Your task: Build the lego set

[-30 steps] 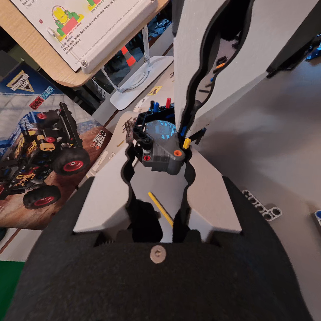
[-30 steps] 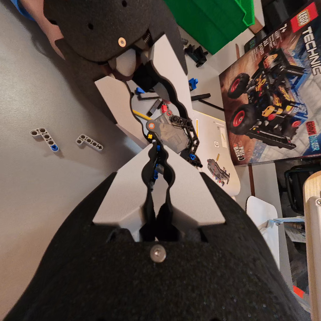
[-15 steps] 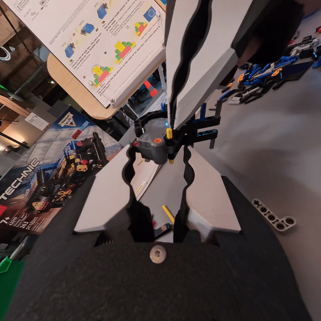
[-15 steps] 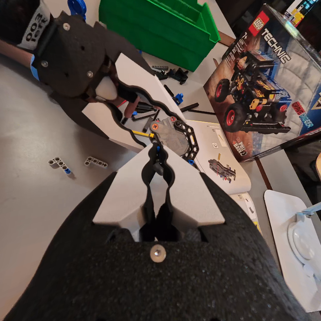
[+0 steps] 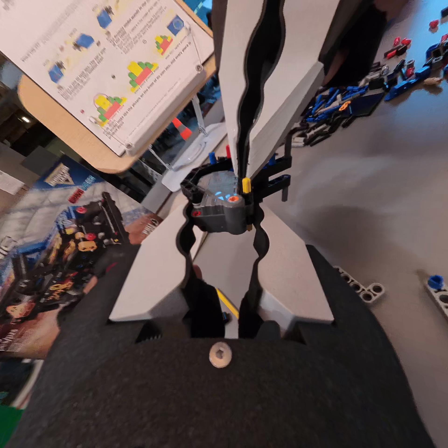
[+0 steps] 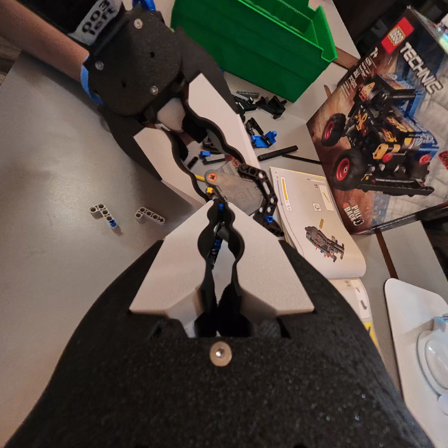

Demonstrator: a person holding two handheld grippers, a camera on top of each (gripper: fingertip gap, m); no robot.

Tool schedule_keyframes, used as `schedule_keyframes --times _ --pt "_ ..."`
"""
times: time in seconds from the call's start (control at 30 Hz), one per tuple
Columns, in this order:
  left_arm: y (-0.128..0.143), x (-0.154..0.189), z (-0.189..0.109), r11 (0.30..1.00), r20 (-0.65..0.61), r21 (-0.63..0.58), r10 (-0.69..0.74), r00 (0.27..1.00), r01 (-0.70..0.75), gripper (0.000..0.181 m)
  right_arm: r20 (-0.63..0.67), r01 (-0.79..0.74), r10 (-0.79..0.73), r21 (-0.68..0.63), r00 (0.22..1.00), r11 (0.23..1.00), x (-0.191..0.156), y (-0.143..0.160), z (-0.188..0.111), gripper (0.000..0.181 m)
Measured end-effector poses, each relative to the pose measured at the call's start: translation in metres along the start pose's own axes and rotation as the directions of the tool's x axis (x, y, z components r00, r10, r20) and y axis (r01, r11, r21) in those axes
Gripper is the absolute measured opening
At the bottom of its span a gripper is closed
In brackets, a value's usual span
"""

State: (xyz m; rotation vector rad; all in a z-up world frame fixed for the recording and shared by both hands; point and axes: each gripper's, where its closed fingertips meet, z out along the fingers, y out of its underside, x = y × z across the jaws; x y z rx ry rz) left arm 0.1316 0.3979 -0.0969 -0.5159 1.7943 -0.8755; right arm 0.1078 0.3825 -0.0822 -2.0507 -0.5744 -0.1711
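Observation:
The half-built model is a grey pull-back motor block in a black beam frame with blue pins (image 5: 218, 213), held above the grey table. My left gripper (image 5: 221, 213) is shut on the motor block, one fingertip on each side. My right gripper (image 6: 219, 208) is shut on the frame's black beam next to a short yellow axle (image 5: 246, 185) that sticks out of the model. In the left wrist view the right gripper (image 5: 242, 174) comes down from above. In the right wrist view the model (image 6: 237, 191) sits between both grippers, and the left gripper (image 6: 218, 174) reaches in from the upper left.
Two grey L-shaped beams (image 6: 149, 215) (image 6: 104, 213) lie on the table (image 6: 48, 266). A yellow axle (image 5: 226, 301) lies under my left gripper. The open booklet (image 6: 315, 218), set box (image 6: 388, 121), green bin (image 6: 254, 43), loose black and blue parts (image 5: 351, 109) and a picture board (image 5: 109, 60) surround the area. My left and right fingertips are right by each other.
Both grippers have kept their hold. They have turned and tilted the model together, so both views have swung up from the table toward the board and the bin.

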Motion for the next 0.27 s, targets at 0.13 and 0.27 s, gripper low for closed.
schedule_keyframes --times 0.13,0.27 --pt "0.008 0.004 0.003 0.998 -0.038 -0.056 -0.038 0.999 0.036 0.046 0.014 -0.07 0.07 -0.008 0.997 0.998 0.001 0.007 0.004 0.002" --pt "0.013 0.004 0.003 0.997 -0.032 -0.079 0.022 0.999 -0.024 0.046 0.01 -0.059 0.059 -0.028 0.998 0.998 0.0 0.012 0.006 0.002"
